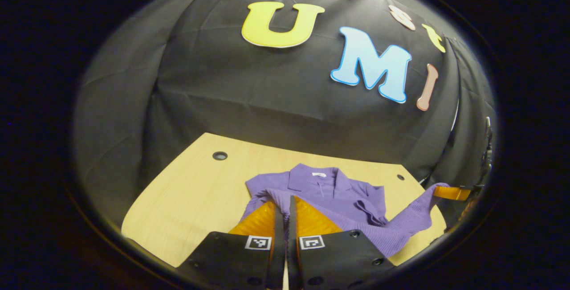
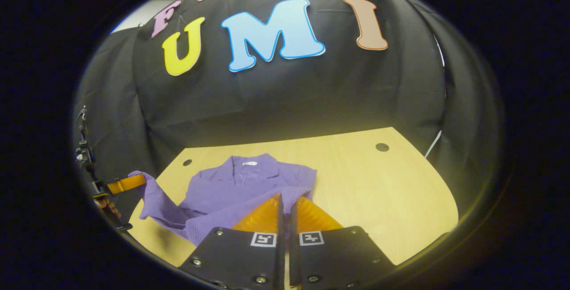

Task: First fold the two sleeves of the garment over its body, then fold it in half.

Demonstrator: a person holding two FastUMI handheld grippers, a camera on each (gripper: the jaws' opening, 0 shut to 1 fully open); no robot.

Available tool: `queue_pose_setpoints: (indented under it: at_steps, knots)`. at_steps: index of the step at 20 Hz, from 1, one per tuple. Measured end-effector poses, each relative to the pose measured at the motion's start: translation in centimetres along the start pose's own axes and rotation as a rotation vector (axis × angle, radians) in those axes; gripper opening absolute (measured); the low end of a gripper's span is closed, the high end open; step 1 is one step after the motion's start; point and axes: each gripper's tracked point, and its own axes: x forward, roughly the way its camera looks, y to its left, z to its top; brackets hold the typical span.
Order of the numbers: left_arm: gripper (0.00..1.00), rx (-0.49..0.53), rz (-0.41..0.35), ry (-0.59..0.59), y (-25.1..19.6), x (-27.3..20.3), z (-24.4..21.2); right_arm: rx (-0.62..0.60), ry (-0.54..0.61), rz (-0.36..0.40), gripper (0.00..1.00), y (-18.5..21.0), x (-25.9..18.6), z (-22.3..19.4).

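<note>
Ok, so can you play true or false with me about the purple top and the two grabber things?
1. The garment is purple. True.
2. It lies on a wooden table. True.
3. Its collar points toward the grippers. False: the collar is at the far side, toward the booth's wall.
4. Both grippers are wide open. False: the left gripper pinches one sleeve, and the right gripper pinches the other sleeve.
5. The garment is already folded in half. False: its body is spread flat with the collar showing, and the sleeves are held out to the sides.
</note>
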Motion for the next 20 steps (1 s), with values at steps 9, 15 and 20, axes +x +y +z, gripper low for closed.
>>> queue_pose_setpoints:
  at_steps: [9, 15, 20]
  knots:
    - [0.09, -0.027, -0.043, -0.008, 1.1, 10.9, 4.1, -0.027, -0.002, -0.07, 0.04, -0.4, 7.6, 4.5]
    - [0.09, -0.027, 0.0, -0.012, 2.8, 15.5, 4.8, -0.04, 0.023, -0.094, 0.05, -1.2, 12.4, 5.6]
    - [0.09, 0.016, 0.079, 0.008, 5.0, 18.5, 3.1, -0.017, 0.058, -0.107, 0.04, -2.6, 17.1, 4.4]
